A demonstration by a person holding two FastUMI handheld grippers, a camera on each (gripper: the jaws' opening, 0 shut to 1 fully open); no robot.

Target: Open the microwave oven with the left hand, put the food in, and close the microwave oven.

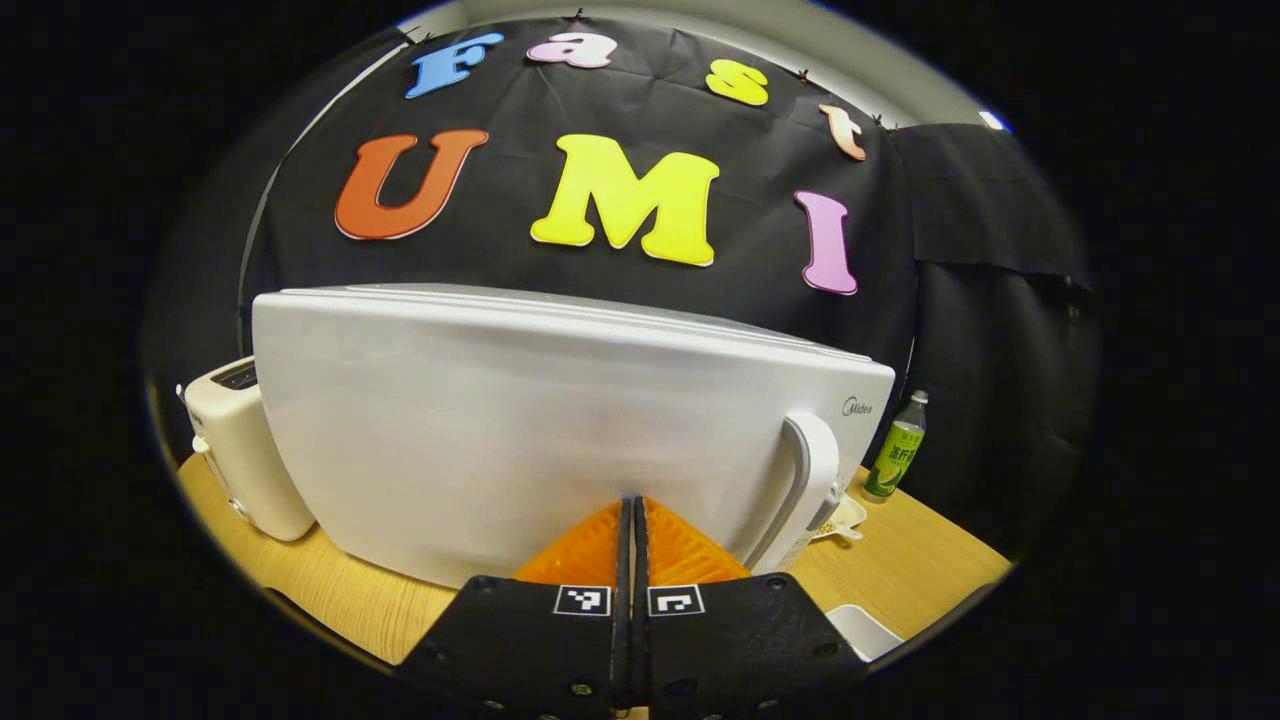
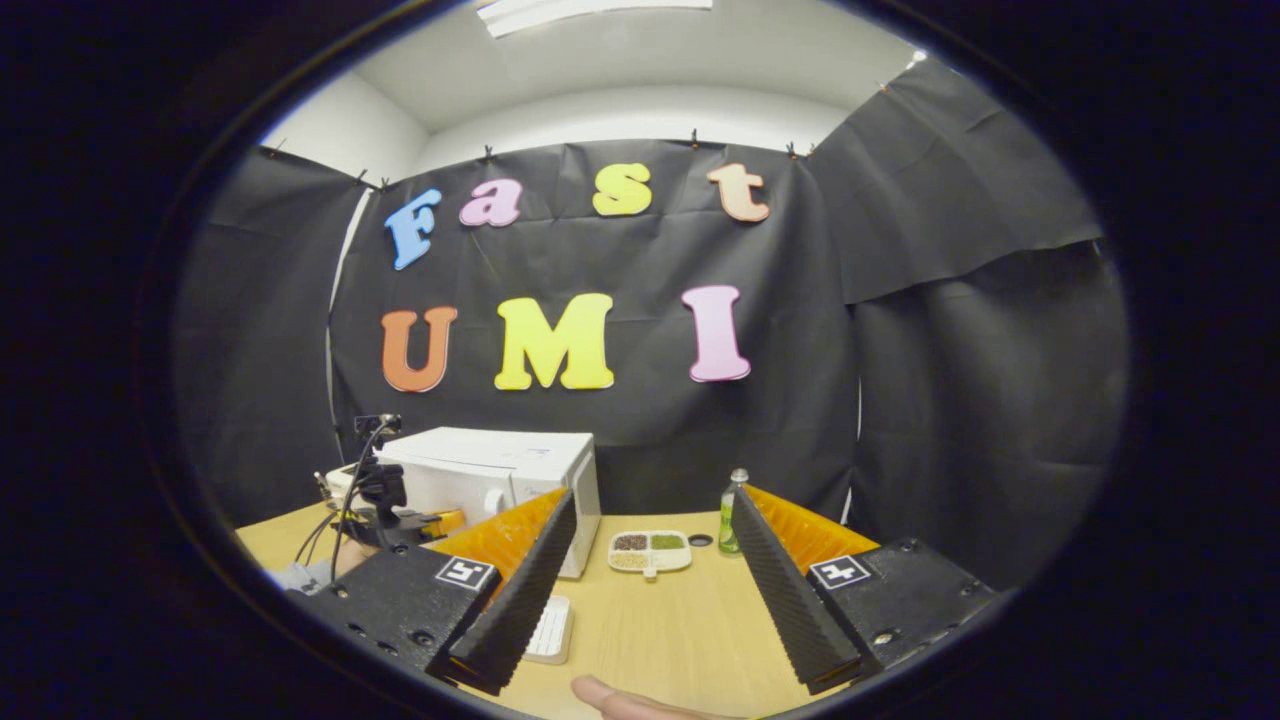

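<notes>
The white divided tray (image 2: pixel 650 550) holds dark, green and pale food beside the shut white boxy microwave (image 2: pixel 500 480). The left gripper (image 1: pixel 632 520) has its jaws pressed together; the right gripper (image 2: pixel 650 600) has its jaws spread wide.

Left tongs (image 1: pixel 633 520): two black mounting blocks studded with small screws, each bearing a square black-and-white coded marker, with ribbed finger plates. Right tongs (image 2: pixel 650 560): the same black blocks, screws and markers, with long saw-toothed finger edges. A bare fingertip (image 2: pixel 615 697) shows below them.

Your wooden table (image 2: pixel 650 620) carries the white microwave (image 1: pixel 520 430), a cream toaster (image 1: pixel 245 450) beside it, a green bottle (image 1: pixel 897 447), a divided food tray (image 2: pixel 650 550) (three fillings) and a small dark lid (image 2: pixel 701 540).
</notes>
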